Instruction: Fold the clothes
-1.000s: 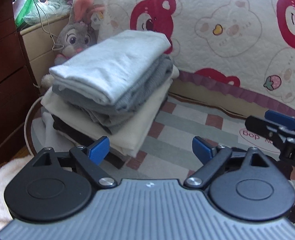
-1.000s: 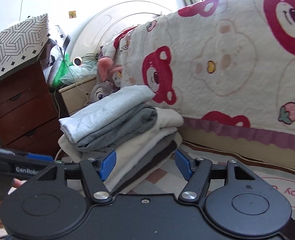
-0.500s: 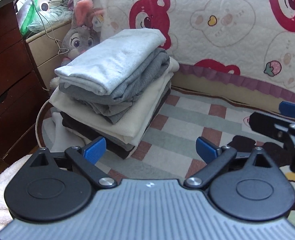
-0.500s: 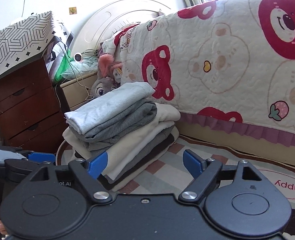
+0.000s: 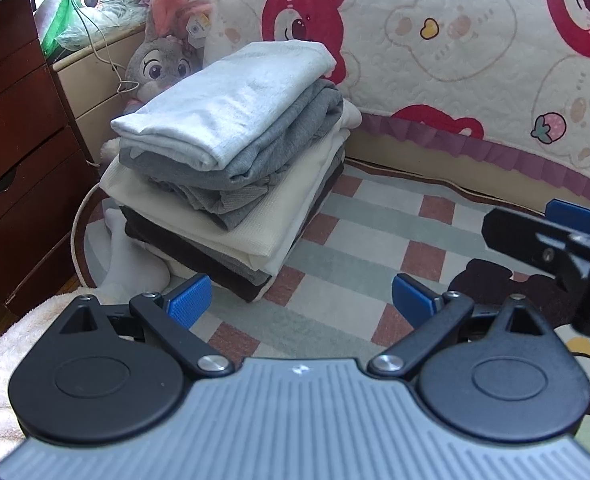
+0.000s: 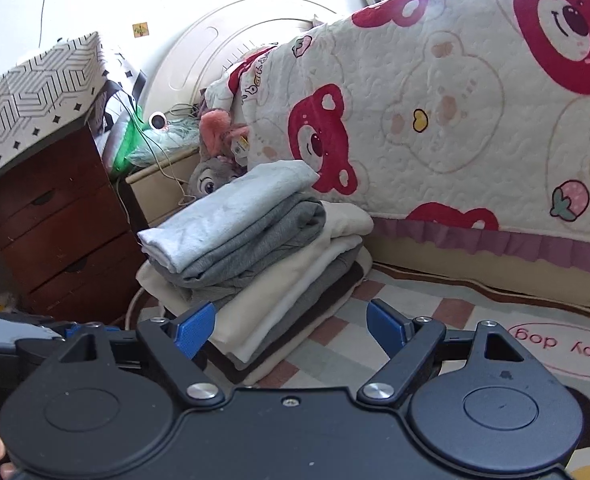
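Stack of folded clothes (image 5: 231, 168) sits on the checked rug (image 5: 359, 264), far left of both views, close to the bed's hanging quilt (image 5: 455, 60) but I can't tell if it touches. Top layer is a pale blue-grey soft knit (image 5: 231, 100), flat rectangular fold with rounded edges. Under it, a mid-grey jersey piece (image 5: 279, 148), rumpled at the near edge. Then a cream waffle-textured piece (image 5: 255, 224), then thinner grey and dark brown layers at the bottom. Stack leans slightly, layers offset rather than flush.

Left gripper (image 5: 301, 300): jaws spread wide, empty, blue ribbed pads (image 5: 187, 304) hovering over the rug just near of the stack, not touching it. Right gripper (image 6: 291, 326): also spread wide, nothing between the pads, left pad overlaps the stack's near corner in view; contact unclear. In the left wrist view the right gripper's black arm and blue pad show at the right edge.

Rug is low-pile, pink/green/white squares with a corded rim. Quilt is stitched cotton, red bear print, purple ruffle hem. Grey plush rabbit (image 5: 163, 64) with pink ears sits behind the stack. Dark wood drawer unit (image 5: 11, 152) at far left.
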Demonstrator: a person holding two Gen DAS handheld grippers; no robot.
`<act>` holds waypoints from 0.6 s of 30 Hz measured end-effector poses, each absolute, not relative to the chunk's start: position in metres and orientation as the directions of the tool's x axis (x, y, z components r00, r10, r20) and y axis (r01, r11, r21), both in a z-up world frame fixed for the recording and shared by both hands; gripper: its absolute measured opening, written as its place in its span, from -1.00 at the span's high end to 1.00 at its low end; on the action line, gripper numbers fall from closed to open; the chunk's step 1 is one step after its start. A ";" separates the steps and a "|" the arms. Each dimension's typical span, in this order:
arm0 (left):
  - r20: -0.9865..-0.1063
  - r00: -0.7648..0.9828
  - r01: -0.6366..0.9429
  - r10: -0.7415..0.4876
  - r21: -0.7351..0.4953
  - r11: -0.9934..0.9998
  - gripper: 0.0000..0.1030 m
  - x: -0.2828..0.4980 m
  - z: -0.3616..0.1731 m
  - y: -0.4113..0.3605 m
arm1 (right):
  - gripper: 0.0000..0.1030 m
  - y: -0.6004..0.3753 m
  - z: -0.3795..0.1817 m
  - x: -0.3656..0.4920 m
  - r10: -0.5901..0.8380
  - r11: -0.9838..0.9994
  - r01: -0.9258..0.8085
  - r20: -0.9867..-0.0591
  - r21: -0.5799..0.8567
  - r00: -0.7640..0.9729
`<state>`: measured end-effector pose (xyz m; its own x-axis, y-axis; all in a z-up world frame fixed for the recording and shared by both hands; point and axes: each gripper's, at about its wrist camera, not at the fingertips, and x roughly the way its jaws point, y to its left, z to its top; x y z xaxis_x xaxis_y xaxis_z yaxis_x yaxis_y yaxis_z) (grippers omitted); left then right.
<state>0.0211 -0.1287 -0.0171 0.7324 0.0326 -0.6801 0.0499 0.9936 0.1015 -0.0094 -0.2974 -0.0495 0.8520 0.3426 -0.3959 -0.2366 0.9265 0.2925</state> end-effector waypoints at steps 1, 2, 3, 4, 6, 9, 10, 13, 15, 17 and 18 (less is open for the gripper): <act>-0.681 0.732 0.056 0.029 0.103 0.993 -0.90 0.022 -0.017 -0.130 | -0.68 -0.298 -0.049 -0.009 0.328 0.932 -0.223 -0.401 0.285 0.855; -0.679 0.734 0.060 0.029 0.107 0.992 -0.90 0.022 -0.016 -0.131 | -0.68 -0.300 -0.049 -0.009 0.322 0.933 -0.214 -0.405 0.290 0.856; -0.675 0.737 0.063 0.030 0.112 0.992 -0.90 0.022 -0.016 -0.133 | -0.68 -0.301 -0.048 -0.009 0.317 0.933 -0.205 -0.409 0.295 0.856; -0.671 0.741 0.065 0.031 0.117 0.991 -0.90 0.022 -0.015 -0.135 | -0.69 -0.303 -0.049 -0.009 0.318 0.931 -0.201 -0.411 0.303 0.854; -0.673 0.739 0.071 0.023 0.112 0.991 -0.90 0.023 -0.015 -0.136 | -0.69 -0.306 -0.050 -0.009 0.312 0.930 -0.187 -0.412 0.316 0.856; -0.676 0.737 0.077 0.016 0.107 0.991 -0.90 0.024 -0.016 -0.138 | -0.69 -0.308 -0.052 -0.007 0.308 0.929 -0.175 -0.419 0.327 0.854; -0.676 0.736 0.078 0.014 0.106 0.991 -0.90 0.024 -0.016 -0.138 | -0.69 -0.308 -0.053 -0.007 0.308 0.928 -0.173 -0.421 0.330 0.853; -0.679 0.735 0.089 0.003 0.101 0.991 -0.90 0.024 -0.017 -0.139 | -0.69 -0.307 -0.055 -0.006 0.319 0.923 -0.179 -0.417 0.339 0.851; -0.681 0.733 0.090 0.002 0.100 0.991 -0.90 0.023 -0.018 -0.139 | -0.70 -0.305 -0.054 -0.008 0.337 0.918 -0.202 -0.403 0.340 0.851; -0.680 0.733 0.088 0.006 0.103 0.991 -0.91 0.023 -0.018 -0.139 | -0.70 -0.302 -0.051 -0.010 0.343 0.918 -0.216 -0.392 0.331 0.854; -0.681 0.732 0.087 0.007 0.103 0.991 -0.91 0.023 -0.018 -0.139 | -0.70 -0.301 -0.050 -0.011 0.344 0.919 -0.222 -0.389 0.326 0.855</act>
<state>0.0227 -0.1386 -0.0181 0.7321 0.0068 -0.6812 0.0866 0.9909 0.1029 -0.0110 -0.3011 -0.0501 0.8546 0.3443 -0.3888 -0.2220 0.9190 0.3259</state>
